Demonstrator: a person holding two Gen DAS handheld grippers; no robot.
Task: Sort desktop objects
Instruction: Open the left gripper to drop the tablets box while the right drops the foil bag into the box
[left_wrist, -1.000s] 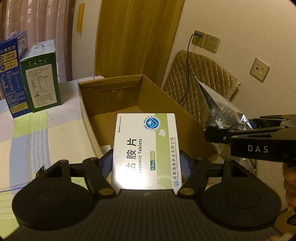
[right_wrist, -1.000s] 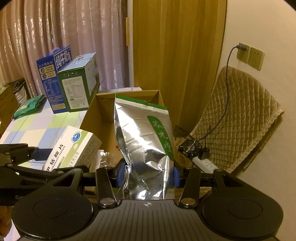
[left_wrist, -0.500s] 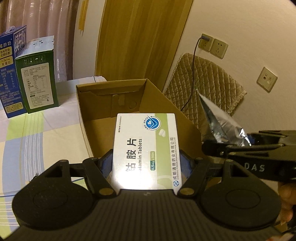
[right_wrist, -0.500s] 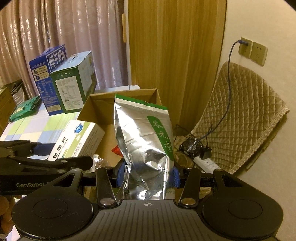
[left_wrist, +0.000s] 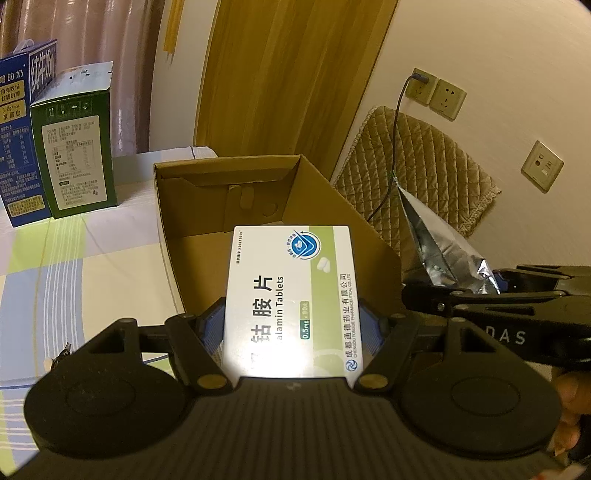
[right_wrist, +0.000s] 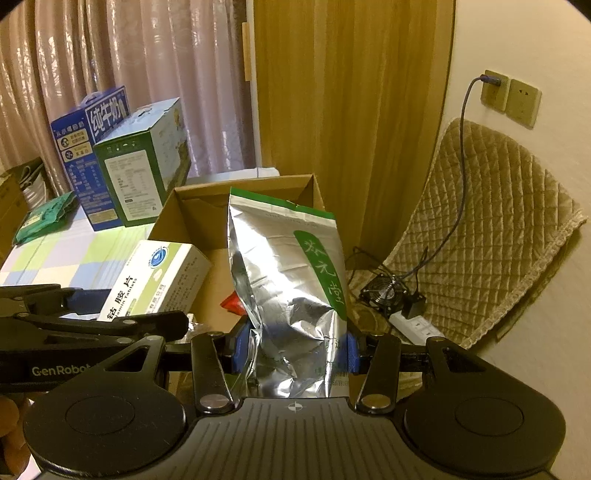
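A white tablet box (left_wrist: 291, 299) is being held over the near end of an open cardboard box (left_wrist: 369, 236), the left gripper (left_wrist: 291, 325) clamping it by its sides, while the right gripper (right_wrist: 293, 347) is pinching the lower part of a silver foil pouch (right_wrist: 288, 273), holding it upright above the same carton's right-hand side. The carton is sitting at the far right edge of the checked tablecloth (left_wrist: 92, 280), two milk cartons (left_wrist: 70, 144) standing toward the far left corner. With both loads crowding one opening, the grippers are risking a knock; the limp pouch, let go too high, could be tipping over the carton's wall toward the fan (right_wrist: 384, 291) below
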